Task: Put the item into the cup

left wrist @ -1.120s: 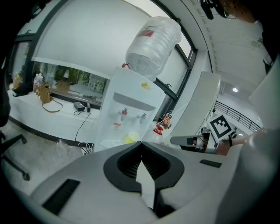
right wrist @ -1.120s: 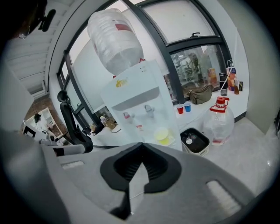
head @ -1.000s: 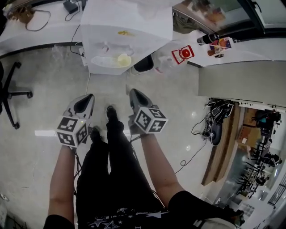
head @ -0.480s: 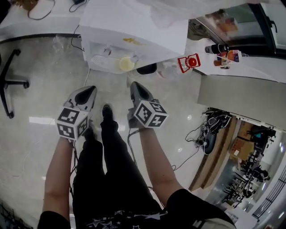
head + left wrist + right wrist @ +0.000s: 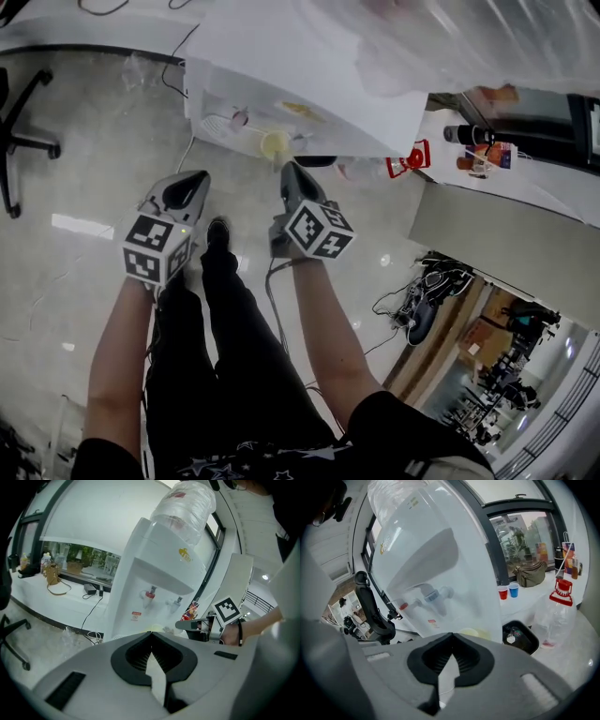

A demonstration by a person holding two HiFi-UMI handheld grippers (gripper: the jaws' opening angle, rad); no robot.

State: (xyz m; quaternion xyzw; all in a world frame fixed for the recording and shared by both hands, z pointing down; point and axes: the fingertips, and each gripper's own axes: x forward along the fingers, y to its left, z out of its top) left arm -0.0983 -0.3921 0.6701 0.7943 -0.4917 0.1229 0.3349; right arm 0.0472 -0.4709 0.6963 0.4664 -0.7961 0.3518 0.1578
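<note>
The left gripper (image 5: 197, 176) and right gripper (image 5: 287, 169) are both closed tight and empty; a pale yellow cup (image 5: 275, 143) sits under the white water dispenser's (image 5: 291, 66) taps

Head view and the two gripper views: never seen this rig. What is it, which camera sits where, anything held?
No robot here: a person stands on a shiny floor and holds a hand tool with two jaws in each hand. The head view comes from a camera on the person's head, looking down past the arms and legs. The left gripper and the right gripper point ahead, each carrying a cube with square markers. The other two pictures come from cameras riding on each gripper, looking along its jaws. In both, the jaws are together with nothing between them, so nothing is held. Ahead stands a white water dispenser with a yellowish cup on its tray. A black bin sits beside it.
</note>
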